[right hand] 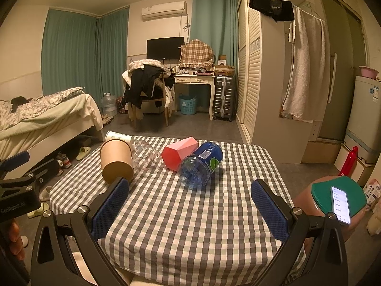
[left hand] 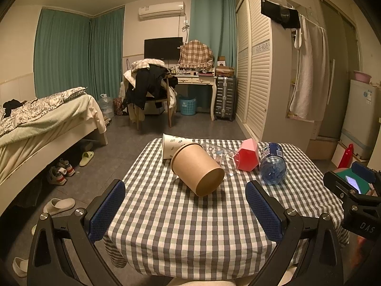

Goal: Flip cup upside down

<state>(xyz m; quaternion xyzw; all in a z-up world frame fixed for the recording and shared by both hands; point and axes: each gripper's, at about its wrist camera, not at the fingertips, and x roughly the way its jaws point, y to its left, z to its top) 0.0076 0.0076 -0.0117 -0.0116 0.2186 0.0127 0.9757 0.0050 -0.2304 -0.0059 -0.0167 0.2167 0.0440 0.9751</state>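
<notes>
One table (left hand: 190,226), draped in a grey-and-white checked cloth (right hand: 190,214), stood in a bedroom with a bed (left hand: 42,119) to the left, a louvred wardrobe (left hand: 254,71) to the right and a desk (left hand: 197,81) against the far wall. Five items lay on their sides in a row along the table's far half, leaving the near half bare.

The single blue water bottle (right hand: 200,164) lay at the right end, its base toward the cameras. Next to it lay one brown paper cup (left hand: 197,169), the task's cup, left of centre with its base facing the camera and its rim toward the far edge. One pink hexagonal cup (left hand: 246,157) lay beside the bottle, one clear plastic cup (right hand: 146,157) between the pink and brown ones, and one white patterned paper cup (left hand: 171,145) behind the brown cup at the far-left edge.

Two grippers hung above the near edge, both spread wide and holding nothing: the left gripper (left hand: 185,205) faced the brown cup, the right gripper (right hand: 190,205) faced the bottle. A phone (right hand: 340,205) rested on a green-topped stool (right hand: 333,197) just beside the table's right side.
</notes>
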